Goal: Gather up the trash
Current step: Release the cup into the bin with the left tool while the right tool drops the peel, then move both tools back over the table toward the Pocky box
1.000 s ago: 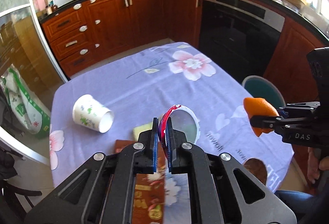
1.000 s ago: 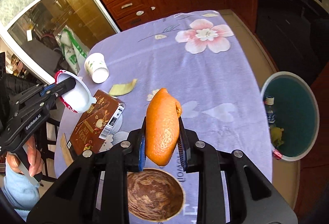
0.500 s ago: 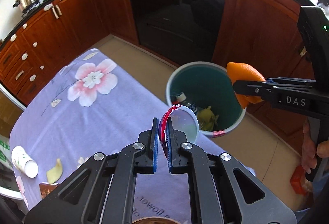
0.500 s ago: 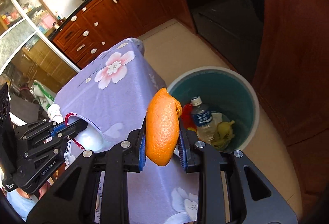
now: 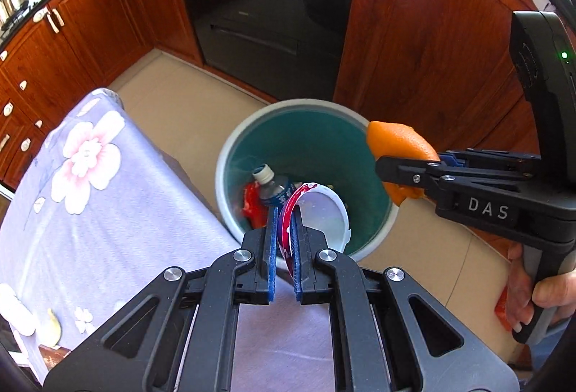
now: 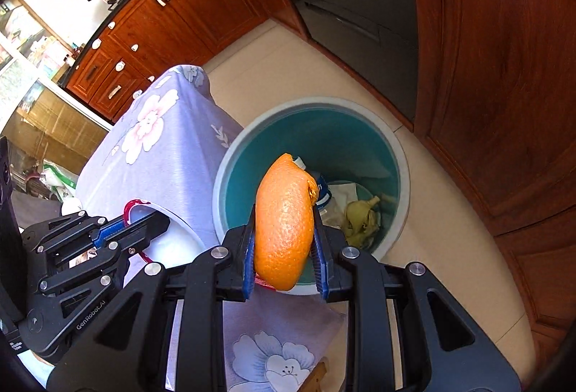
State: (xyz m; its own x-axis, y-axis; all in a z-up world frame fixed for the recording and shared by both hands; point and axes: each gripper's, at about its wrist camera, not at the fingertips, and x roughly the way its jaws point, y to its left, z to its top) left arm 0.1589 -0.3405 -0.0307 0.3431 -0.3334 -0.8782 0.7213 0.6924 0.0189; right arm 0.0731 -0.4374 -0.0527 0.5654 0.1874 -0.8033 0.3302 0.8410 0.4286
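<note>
While poised over the teal bin [image 5: 230, 154], left gripper [image 5: 283, 226] pinching paper cup [image 5: 324, 212], right gripper [image 6: 284, 240] clamping orange peel [image 6: 284, 219]; risking rim bounce onto floor if released off-centre.

The letters "DAS" are printed in white on the black side of the right gripper [image 5: 406, 176], as seen from the left wrist view. The marking "GenRobot.AI" is printed in small white letters on the black body of the left gripper [image 6: 151, 228], as seen from the right wrist view. No other text can be read.
</note>
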